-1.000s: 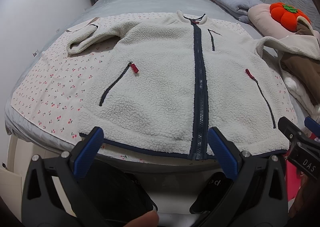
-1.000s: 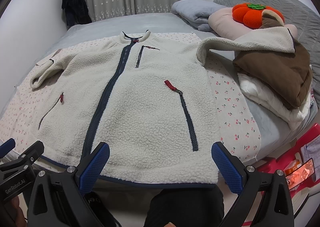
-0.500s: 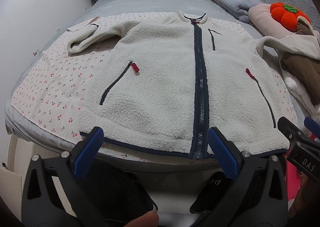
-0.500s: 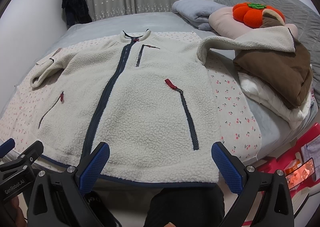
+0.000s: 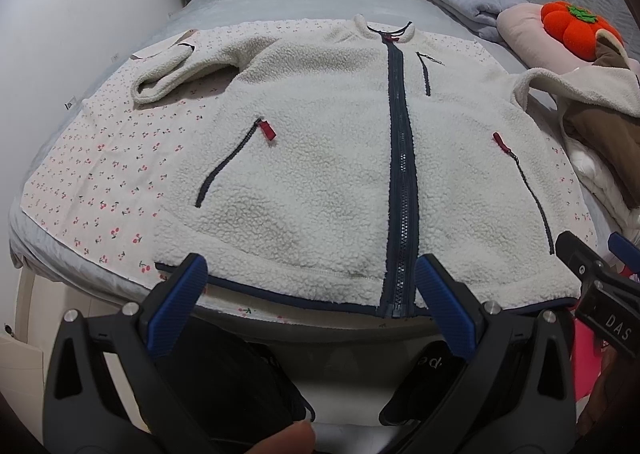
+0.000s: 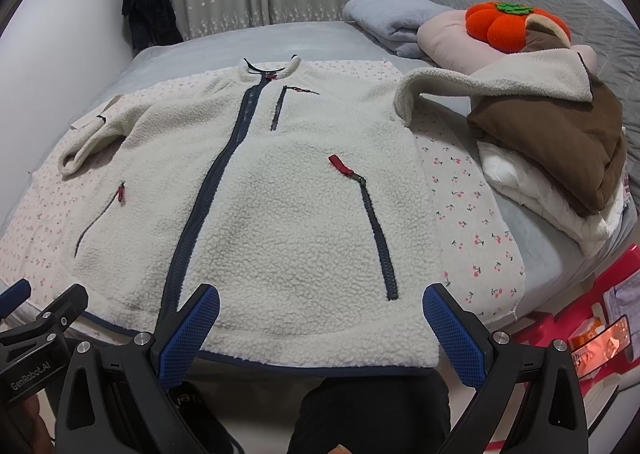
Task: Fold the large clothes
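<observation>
A cream fleece jacket (image 5: 320,158) with a navy front zip lies flat, front up, on a cherry-print sheet (image 5: 100,174) on the bed; it also shows in the right wrist view (image 6: 280,194). Its left sleeve (image 5: 180,66) is bent at the far left. Its right sleeve (image 6: 480,82) drapes over a pile of clothes. My left gripper (image 5: 310,286) is open and empty just short of the hem, left of the zip. My right gripper (image 6: 320,314) is open and empty over the hem, right of the zip.
A pile with a brown garment (image 6: 560,142) and white clothes sits at the right of the bed. Pillows, a folded grey blanket (image 6: 388,22) and an orange plush (image 6: 508,26) lie at the far right. A dark garment (image 6: 148,10) hangs by the curtain. A red box (image 6: 600,314) stands at the bed's right side.
Both grippers have edged slightly forward toward the jacket's hem. The jacket has not moved.
</observation>
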`<state>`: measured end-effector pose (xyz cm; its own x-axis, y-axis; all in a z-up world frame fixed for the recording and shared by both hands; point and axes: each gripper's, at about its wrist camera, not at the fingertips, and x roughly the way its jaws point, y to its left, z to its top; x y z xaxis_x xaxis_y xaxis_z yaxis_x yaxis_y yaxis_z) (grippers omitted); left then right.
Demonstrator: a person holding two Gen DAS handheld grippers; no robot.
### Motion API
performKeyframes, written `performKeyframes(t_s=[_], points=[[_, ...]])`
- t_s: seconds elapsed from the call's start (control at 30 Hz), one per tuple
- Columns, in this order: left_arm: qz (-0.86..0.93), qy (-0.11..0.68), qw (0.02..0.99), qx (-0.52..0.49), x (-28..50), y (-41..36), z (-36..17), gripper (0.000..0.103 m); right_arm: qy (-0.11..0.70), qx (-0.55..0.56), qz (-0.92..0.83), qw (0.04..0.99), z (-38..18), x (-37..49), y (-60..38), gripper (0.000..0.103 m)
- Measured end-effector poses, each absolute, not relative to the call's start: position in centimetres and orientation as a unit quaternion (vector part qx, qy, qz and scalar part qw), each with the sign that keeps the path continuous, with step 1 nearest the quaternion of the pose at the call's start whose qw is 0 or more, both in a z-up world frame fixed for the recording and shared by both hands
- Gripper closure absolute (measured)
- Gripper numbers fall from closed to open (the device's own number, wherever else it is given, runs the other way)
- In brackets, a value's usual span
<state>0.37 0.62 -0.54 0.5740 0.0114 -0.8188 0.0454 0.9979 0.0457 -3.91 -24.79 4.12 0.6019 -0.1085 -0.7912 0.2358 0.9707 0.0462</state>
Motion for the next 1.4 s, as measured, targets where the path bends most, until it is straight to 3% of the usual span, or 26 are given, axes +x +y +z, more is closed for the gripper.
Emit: performKeyframes(t_s=[0.37,0.63,1.03,1.17,1.23,1.4], points=[[-0.009,0.460,0.887,0.030,2.0,0.5,-1.6,0.000,0.446,0.065,-0.097,0.887,3.6,-2.1,-25.4,0.000],[-0.113,0.473,0.874,0.015,7.1,0.8,-1.5,0.000,0.442,0.064,-0.025,0.895,3.7,2.2,-27.6,0.000],[-0.075,0.424,0.899,0.081,26.5,6.0,2.3,0.000,0.437,0.026,0.098,0.894,5.3,17.7,-33.9,0.000],[-0.087,0.424,0.895,0.106,33.9,6.7,1.2,0.007,0.449,0.058,0.114,0.884,4.7,24.4,-36.3,0.000],[-0.101,0.424,0.891,0.124,38.1,6.8,0.0,0.015,0.453,0.051,0.108,0.883,4.2,27.4,-37.2,0.000],[-0.155,0.448,0.875,0.104,46.3,6.6,-2.5,0.016,0.488,0.019,0.070,0.870,1.4,35.8,-39.1,0.000]])
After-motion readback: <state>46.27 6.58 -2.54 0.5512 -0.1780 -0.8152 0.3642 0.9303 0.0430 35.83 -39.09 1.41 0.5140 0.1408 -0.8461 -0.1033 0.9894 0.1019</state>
